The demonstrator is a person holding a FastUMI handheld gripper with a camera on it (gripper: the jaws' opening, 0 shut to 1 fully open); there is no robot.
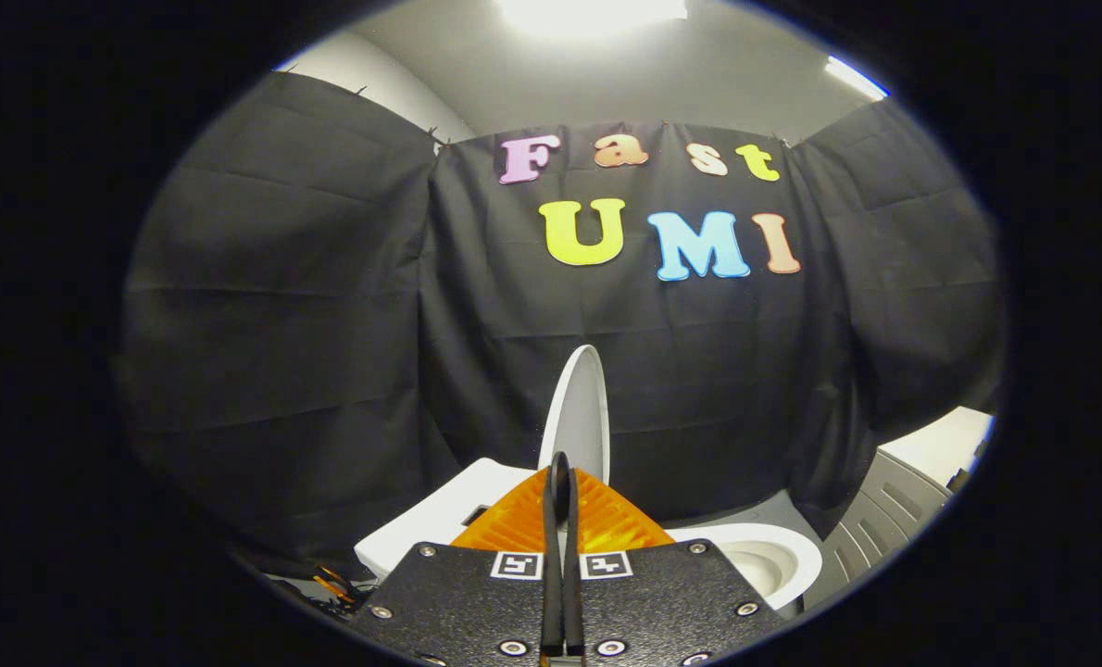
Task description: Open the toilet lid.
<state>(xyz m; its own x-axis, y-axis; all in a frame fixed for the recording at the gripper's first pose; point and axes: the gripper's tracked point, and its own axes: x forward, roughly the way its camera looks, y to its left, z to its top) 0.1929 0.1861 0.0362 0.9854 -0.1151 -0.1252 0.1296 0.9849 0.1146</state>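
Observation:
The white toilet lid (581, 408) stands raised and nearly upright, seen edge-on against the black cloth wall. It rises just beyond my fingertips. My gripper (560, 460) is shut, its two black pads pressed together between the orange fingers (607, 519), and I see nothing held between them. I cannot tell whether the tips touch the lid's edge. The open bowl with its white seat rim (792, 547) lies to the right of the fingers. The white tank (449, 514) sits to their left.
A grey ribbed object (884, 519) stands to the right of the bowl, with a white surface (940, 445) behind it. Some cables (333, 584) lie low beside the tank. Black cloth (282, 324) closes the booth all around.

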